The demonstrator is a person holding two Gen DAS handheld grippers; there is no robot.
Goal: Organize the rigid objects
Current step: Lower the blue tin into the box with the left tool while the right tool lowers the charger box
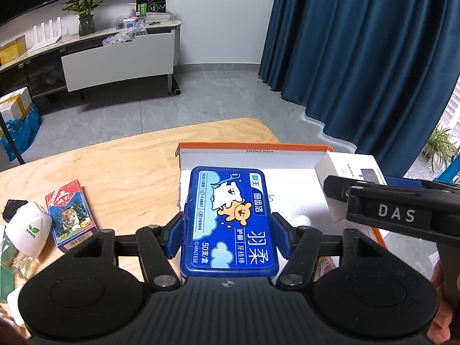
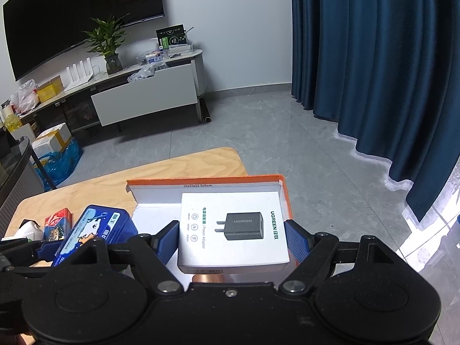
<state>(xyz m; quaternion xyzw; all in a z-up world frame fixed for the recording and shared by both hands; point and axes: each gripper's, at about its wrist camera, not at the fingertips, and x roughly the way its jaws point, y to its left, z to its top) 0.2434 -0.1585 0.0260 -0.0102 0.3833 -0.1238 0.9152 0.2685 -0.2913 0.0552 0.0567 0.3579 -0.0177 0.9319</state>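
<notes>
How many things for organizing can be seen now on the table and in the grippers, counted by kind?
Boxes and cases: 4 – blue floss case, white adapter box, playing-card box, orange tray box
White bottle: 1
Black plug: 1
Total: 6

Behind the desk we've got dark blue curtains [image 2: 373,72] down the right side, a big black TV [image 2: 72,20] upper left, a potted plant [image 2: 107,46] on the low white cabinet [image 2: 143,97] — plus grey tiled floor [image 2: 258,132] mid-frame.
</notes>
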